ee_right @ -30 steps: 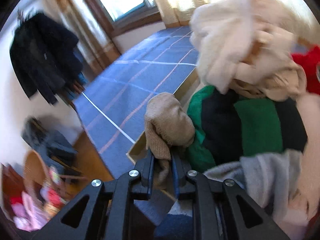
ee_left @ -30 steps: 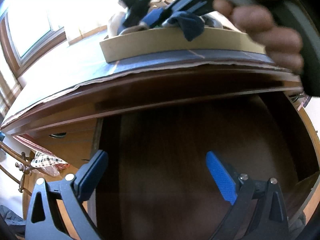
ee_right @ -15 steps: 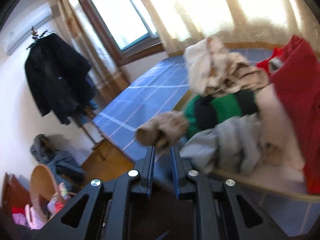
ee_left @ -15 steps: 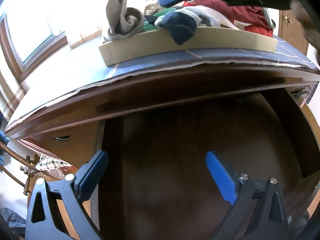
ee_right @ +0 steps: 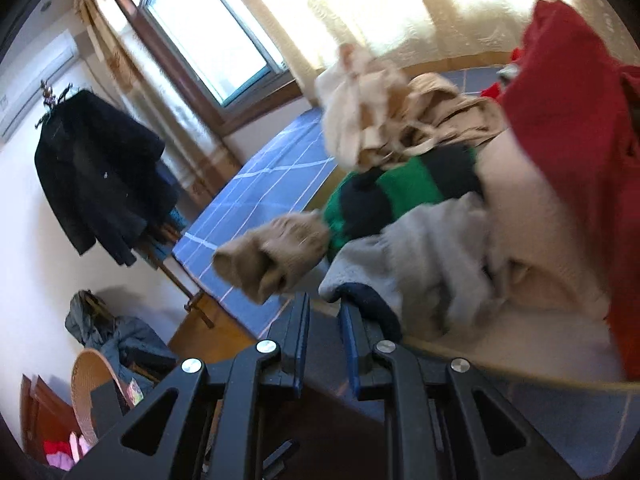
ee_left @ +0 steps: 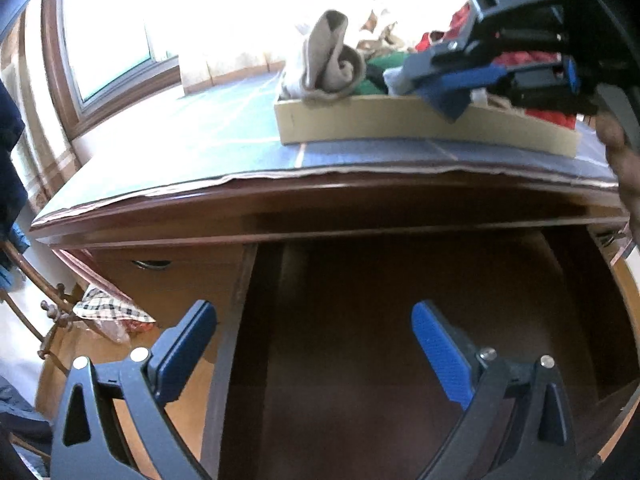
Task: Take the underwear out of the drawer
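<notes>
**Li:** Under the left gripper (ee_left: 312, 314) the drawer (ee_left: 400, 272) stands open, and I see only dark bare wood inside. Where is the underwear?

**Marta:** As far as I can see, up on the dresser top, in the flat cardboard tray (ee_left: 400, 122). A beige rolled piece (ee_left: 332, 68) sits at its near corner. Behind it lie a green and black piece (ee_right: 400, 192), a grey piece (ee_right: 432, 256) and a red garment (ee_right: 568, 120). Which of them are really underwear I cannot tell.

**Li:** And the fingers?

**Marta:** The left ones are spread wide, with nothing between them. The right gripper (ee_right: 325, 302) is at the tray edge with its jaws almost together. Only a thin slit remains, and no cloth is in it.

**Li:** How would such pieces handle?

**Marta:** I think light and very soft. They would sag and fold when lifted, and nothing there can break. The knit looks rough, so I expect little slipping. The danger is more that one piece drags its neighbour, because they lie tangled.

**Li:** So where to hold?

**Marta:** On a thick fold or a rolled edge, for example the cuff of the beige roll. A single thin layer could slide out of the pads.
</notes>
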